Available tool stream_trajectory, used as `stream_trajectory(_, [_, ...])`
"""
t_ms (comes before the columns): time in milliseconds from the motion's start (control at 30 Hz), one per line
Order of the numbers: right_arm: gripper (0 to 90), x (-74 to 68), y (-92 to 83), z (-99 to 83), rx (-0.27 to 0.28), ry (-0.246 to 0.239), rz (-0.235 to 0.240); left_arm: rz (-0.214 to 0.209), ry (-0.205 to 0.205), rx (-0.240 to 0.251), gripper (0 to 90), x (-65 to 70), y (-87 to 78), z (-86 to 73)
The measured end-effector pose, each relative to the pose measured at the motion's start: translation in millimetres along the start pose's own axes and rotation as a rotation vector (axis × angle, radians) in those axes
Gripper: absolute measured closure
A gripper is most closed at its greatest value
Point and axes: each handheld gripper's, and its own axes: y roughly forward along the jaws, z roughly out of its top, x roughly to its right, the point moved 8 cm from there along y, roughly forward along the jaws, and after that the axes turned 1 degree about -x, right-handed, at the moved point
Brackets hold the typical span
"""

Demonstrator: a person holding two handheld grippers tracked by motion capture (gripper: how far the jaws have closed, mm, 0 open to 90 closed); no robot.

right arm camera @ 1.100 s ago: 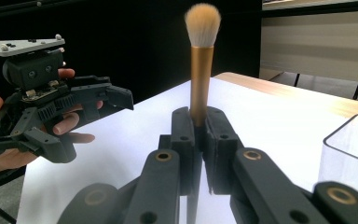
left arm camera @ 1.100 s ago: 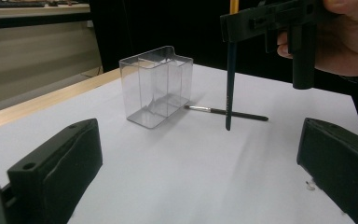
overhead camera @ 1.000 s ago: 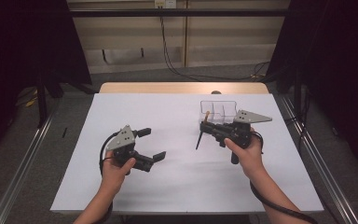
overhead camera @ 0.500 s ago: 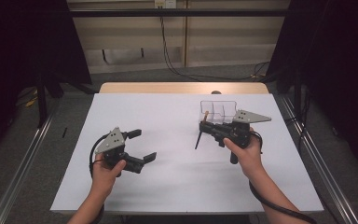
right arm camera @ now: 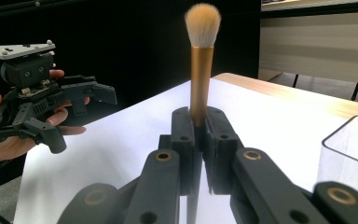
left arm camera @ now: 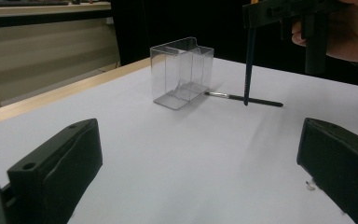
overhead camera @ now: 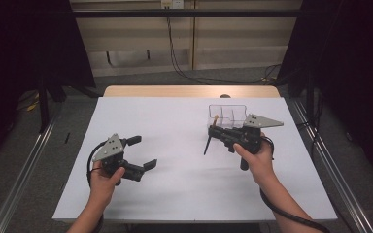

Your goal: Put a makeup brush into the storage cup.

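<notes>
The left tool (overhead camera: pixel 138 153) is held low over the white counter (overhead camera: pixel 175 189) nearest the person, its blocky matte-black jaws spread wide with nothing between them. Farther off, a slim makeup brush (right arm camera: pixel 201 70), gold-ferruled with a soft pale tuft, is clamped upright in the closed right tool (overhead camera: pixel 212 132). Just beyond it, a clear, ribbed plastic organizer (overhead camera: pixel 227 115) stands on the counter.

Left tool (overhead camera: pixel 137 152) jaws apart; right tool (overhead camera: pixel 212 133) jaws clamped.
</notes>
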Motion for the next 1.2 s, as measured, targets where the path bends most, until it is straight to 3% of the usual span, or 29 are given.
stream_trajectory(800, [83.8,1.1,1.1,0.1,-0.007,-0.01,-0.004,0.031,0.005,-0.012,0.0,-7.9,-24.5,-13.8])
stream_trajectory(1167, [83.7,4.9,1.6,-0.3,-0.01,-0.01,-0.013,0.031,0.01,-0.018,0.0,-7.2,-27.3,-20.2])
stream_trajectory(1200, [83.8,5.3,1.5,0.1,-0.009,-0.009,-0.013,0.033,0.024,-0.026,0.0,-7.5,-27.8,-20.9])
